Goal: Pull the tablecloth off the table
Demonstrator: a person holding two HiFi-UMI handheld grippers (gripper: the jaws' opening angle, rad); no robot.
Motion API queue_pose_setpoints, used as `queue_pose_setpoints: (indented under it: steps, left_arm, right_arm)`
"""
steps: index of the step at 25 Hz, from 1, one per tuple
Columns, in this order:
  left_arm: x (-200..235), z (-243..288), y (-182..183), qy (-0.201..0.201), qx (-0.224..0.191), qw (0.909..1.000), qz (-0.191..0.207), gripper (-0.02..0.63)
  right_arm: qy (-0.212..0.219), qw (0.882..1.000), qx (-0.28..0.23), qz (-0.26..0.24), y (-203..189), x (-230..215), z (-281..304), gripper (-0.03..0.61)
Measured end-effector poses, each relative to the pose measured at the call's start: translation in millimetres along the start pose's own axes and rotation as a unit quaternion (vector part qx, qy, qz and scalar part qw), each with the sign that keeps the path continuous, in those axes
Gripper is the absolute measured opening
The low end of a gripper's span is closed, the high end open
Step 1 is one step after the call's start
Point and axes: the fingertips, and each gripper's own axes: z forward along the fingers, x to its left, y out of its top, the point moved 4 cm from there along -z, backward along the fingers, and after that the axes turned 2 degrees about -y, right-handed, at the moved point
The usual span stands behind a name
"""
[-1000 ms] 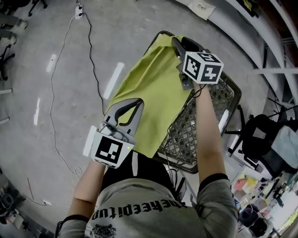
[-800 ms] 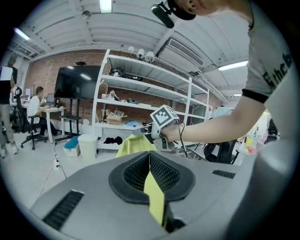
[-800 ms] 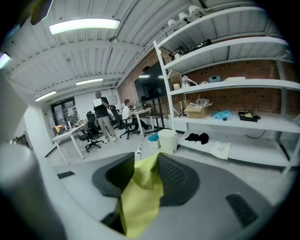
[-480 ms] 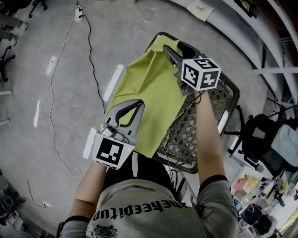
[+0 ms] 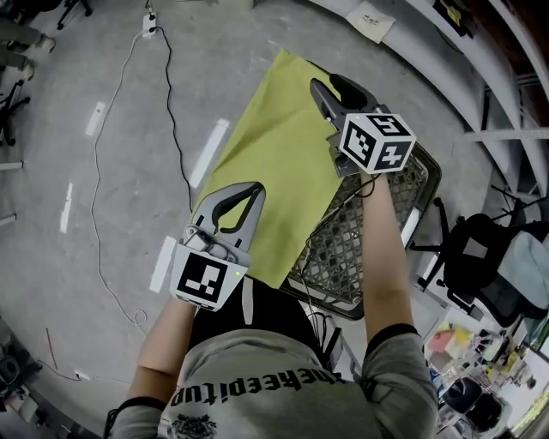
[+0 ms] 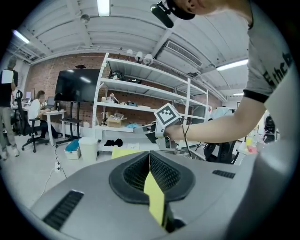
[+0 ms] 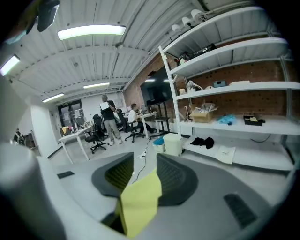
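A yellow-green tablecloth (image 5: 274, 163) hangs stretched over the left side of a black wire-mesh table (image 5: 360, 249); its far corner reaches past the table's far edge. My left gripper (image 5: 243, 190) is at the cloth's near left edge. It is shut on a fold of the cloth (image 6: 154, 199), which sticks up between the pads. My right gripper (image 5: 324, 86) is at the cloth's far right edge. Its jaws stand apart and are closing. A cloth corner (image 7: 138, 201) stands up loose between them, and a gap shows beside it.
A black cable (image 5: 171, 111) and a white power strip (image 5: 147, 21) lie on the concrete floor to the left. A black chair (image 5: 480, 253) and cluttered items stand at the right. Shelving (image 7: 234, 89) and people at desks (image 7: 108, 119) are farther off.
The cloth's far end has swung out past the table's far edge and now lies flatter. The right gripper's jaws have come apart. The left gripper has stayed put.
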Motion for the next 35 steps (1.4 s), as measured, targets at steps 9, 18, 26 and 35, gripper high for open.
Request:
queue_pose_setpoints:
  steps: [9,18,26,35]
  left_arm:
    - [7.0,-17.7,-1.4,0.001,-0.003,0.9998,0.020,0.015]
    - [1.3,-46.5,1.0,-0.048,-0.018,0.9979,0.040,0.014]
    - [-28.4,-66.9,-8.5,-0.099,-0.020,0.9920,0.075,0.014]
    - [-61.4,-101.6,-14.3,-0.127,-0.032,0.9868,0.095,0.014]
  right_arm:
    - [0.023,0.999,-0.040,-0.004,-17.8,52.4,-56.1,0.011]
    - [-0.024,0.995,-0.091,0.015,-24.6,115.0,-161.5,0.010]
    - [-0.076,0.993,-0.090,0.003,-54.4,159.7,-230.6,0.009]
    - [-0.106,0.991,-0.082,0.011,-94.2,212.7,-271.3,0.009]
